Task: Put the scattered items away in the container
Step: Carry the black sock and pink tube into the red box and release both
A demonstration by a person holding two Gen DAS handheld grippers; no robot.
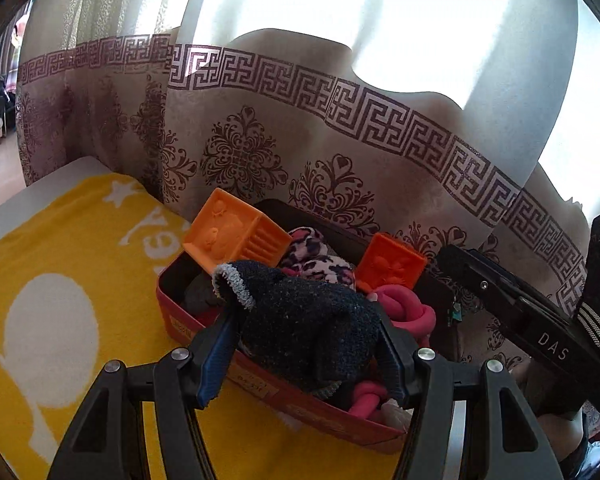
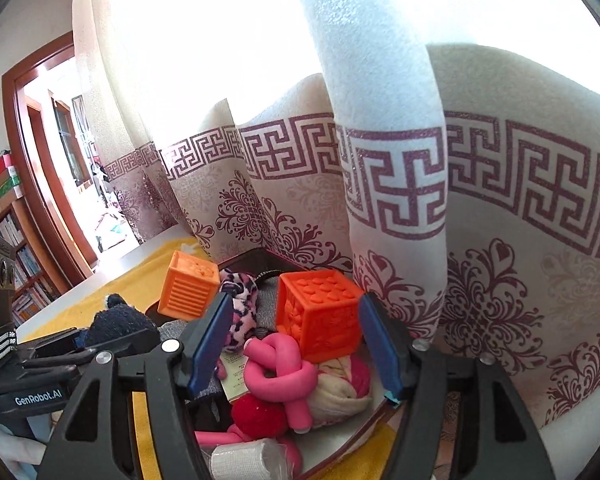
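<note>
A red box (image 1: 260,390) sits on a yellow towel, full of items. My left gripper (image 1: 306,354) is shut on a dark navy fuzzy sock (image 1: 308,320) and holds it over the box. In the box lie a light orange cube (image 1: 236,236), a red-orange cube (image 1: 390,266), a pink leopard-print cloth (image 1: 316,256) and a pink knotted tube (image 1: 404,312). My right gripper (image 2: 296,348) is open over the box's right end, its fingers either side of the red-orange cube (image 2: 320,312) and the pink knot (image 2: 284,376). The sock also shows in the right wrist view (image 2: 116,320).
A patterned curtain (image 1: 300,152) hangs right behind the box. The yellow towel (image 1: 60,280) covers a white table (image 1: 80,164). A red ball (image 2: 258,414), a cream cloth bundle (image 2: 340,392) and a wrapped white roll (image 2: 244,460) lie in the box. A doorway and bookshelf (image 2: 24,264) stand far left.
</note>
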